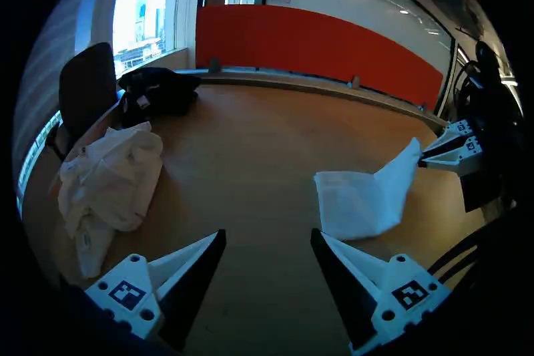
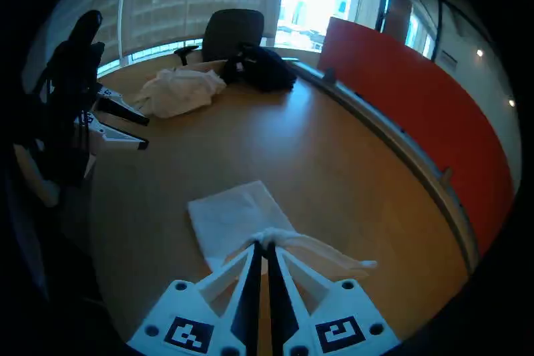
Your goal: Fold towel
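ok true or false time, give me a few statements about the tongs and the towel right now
1. The right tongs are shut on a corner of the towel. True.
2. The left tongs are open, holding nothing. True.
3. The towel lies fully flat. False: its gripped corner is lifted off the table.
4. The left tongs touch the towel. False: they are apart from it.
5. A crumpled white cloth pile lies on the table. True.

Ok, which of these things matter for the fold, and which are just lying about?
In the job: towel, right gripper shut on its corner, left gripper open.
Lying about: heap of white cloth, black bundle, chair, red screen.
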{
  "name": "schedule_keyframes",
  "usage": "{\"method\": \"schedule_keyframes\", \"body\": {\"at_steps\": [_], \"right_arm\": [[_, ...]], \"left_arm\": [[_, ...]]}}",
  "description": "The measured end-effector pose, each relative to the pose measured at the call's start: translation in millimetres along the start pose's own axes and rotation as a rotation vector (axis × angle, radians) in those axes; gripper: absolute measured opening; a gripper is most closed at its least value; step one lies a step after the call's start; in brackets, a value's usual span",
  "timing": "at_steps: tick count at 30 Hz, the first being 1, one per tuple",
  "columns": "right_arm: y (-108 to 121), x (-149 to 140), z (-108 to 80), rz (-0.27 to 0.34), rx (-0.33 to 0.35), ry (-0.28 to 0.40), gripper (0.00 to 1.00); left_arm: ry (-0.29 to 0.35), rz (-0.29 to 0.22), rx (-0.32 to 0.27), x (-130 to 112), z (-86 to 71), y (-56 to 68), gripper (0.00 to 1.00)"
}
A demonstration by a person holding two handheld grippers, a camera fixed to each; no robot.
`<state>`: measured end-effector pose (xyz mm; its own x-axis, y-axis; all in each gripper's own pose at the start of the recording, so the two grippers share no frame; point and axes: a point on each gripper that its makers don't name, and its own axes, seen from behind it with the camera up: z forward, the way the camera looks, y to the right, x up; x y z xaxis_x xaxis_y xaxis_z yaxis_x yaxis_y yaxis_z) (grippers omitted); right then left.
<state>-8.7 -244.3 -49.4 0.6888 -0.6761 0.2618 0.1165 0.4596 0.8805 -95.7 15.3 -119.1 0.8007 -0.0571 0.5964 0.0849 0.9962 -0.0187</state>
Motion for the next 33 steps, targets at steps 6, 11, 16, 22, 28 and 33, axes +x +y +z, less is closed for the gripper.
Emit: {"method": "schedule_keyframes", "body": {"at_steps": [6,11,16,22,28,33], "right_arm": [[-8.9,10.2,11.5,-0.022,0.028,-0.006,0.06],[-15.8,13.8,19.5,-0.037,0.050,-0.017,0.06],[-24.1,16.2,28.9,-0.048,0.078,-0.031,0.06],[-36.0,17.5,44.0,-0.056,0.116,-0.052,0.06],[-47.7,15.8,61.6,-0.055,0.154,-0.076,0.06],[-57.5,12.8,80.4,-0.043,0.183,-0.095,0.07]], "left_arm": [[0.011,-0.006,0.008,0.3,-3.0,-7.8,0.94],[0.020,-0.019,0.010,0.7,-3.4,-13.3,0.94],[0.035,-0.025,0.010,0.9,-3.0,-17.3,0.94],[0.061,-0.026,0.006,2.7,-3.0,-20.8,0.94],[0.068,-0.013,0.006,2.9,-2.0,-21.7,0.94],[0.065,-0.012,0.007,-0.1,-2.3,-22.5,0.94]]}}
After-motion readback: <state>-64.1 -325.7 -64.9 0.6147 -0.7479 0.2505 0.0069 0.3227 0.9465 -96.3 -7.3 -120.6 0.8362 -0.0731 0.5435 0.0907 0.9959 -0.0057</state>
